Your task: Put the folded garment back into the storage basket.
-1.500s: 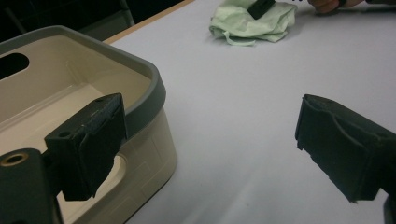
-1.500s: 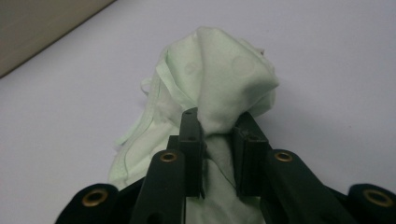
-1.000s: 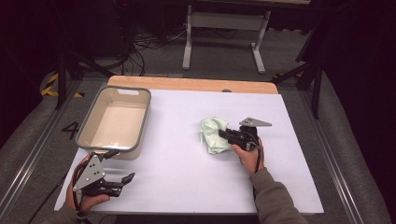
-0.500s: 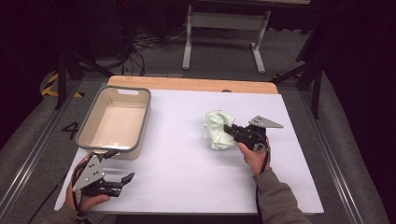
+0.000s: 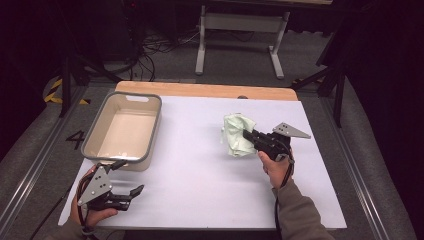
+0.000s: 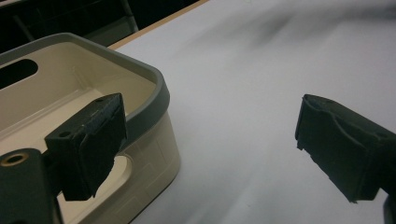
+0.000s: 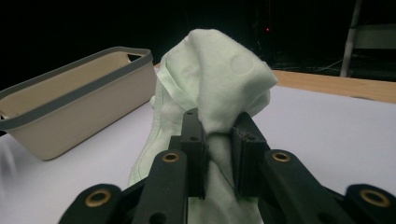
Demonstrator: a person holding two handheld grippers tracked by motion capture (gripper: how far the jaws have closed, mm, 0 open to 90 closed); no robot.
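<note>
Right claw [image 7: 218, 140] is pinched tight on the green cloth [image 7: 215, 84], which bunches up just past its tips. Lift slow & keep squeezing. Bin [image 5: 124, 127] sits far off to its side. Left claw [image 6: 210, 154] is wide open w/ nothing in it.

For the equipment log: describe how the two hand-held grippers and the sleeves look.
Both are black. The left hand-held gripper and right hand-held gripper each carry a grey three-cornered plate; brass-coloured rivets show on the right one's linkages. A dark cable trails along the grey-brown sleeve.

Pale green cloth [image 5: 237, 135], crumpled, bunched upward, on the white table's right half.
</note>
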